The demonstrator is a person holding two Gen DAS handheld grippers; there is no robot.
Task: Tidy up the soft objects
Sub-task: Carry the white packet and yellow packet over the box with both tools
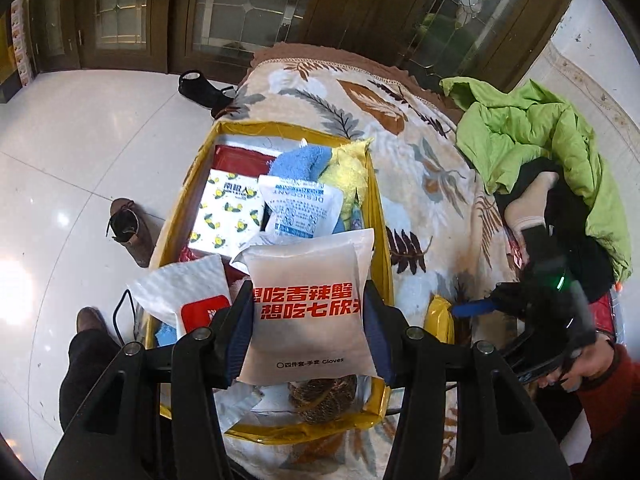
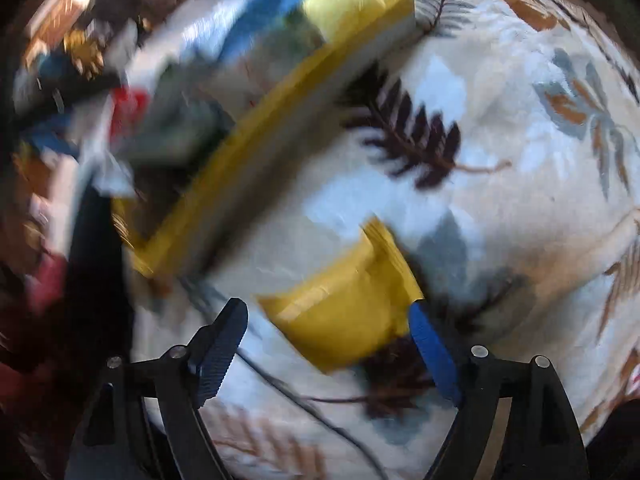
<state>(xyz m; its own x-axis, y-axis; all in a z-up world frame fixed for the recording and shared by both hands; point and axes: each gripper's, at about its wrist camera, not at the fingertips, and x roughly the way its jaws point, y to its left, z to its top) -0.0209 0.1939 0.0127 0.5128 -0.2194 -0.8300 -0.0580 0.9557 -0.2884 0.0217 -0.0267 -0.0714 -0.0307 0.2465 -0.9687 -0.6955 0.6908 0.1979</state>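
My left gripper point(image 1: 308, 320) is shut on a translucent white glove packet point(image 1: 308, 332) with red print, held above the yellow box point(image 1: 378, 216). Inside the box lie a blue towel point(image 1: 298, 162), a yellow cloth point(image 1: 348, 170), a desiccant sachet point(image 1: 298, 210), a lemon-print tissue pack point(image 1: 228, 212) and a white wipes pack point(image 1: 184, 292). My right gripper point(image 2: 328, 332) is open just over a yellow packet point(image 2: 344, 312) on the leaf-print blanket point(image 2: 500, 184); its view is motion-blurred. In the left wrist view the right gripper point(image 1: 476, 306) sits right of the box, by the yellow packet point(image 1: 440, 318).
A green jacket point(image 1: 532, 132) and dark clothes with a beige sock point(image 1: 532, 200) are piled at the blanket's right. Shoes point(image 1: 132, 232) lie on the white tiled floor at the left. A person's hand point(image 1: 588, 364) in a red sleeve holds the right gripper. A black cable point(image 2: 320, 408) crosses the blanket.
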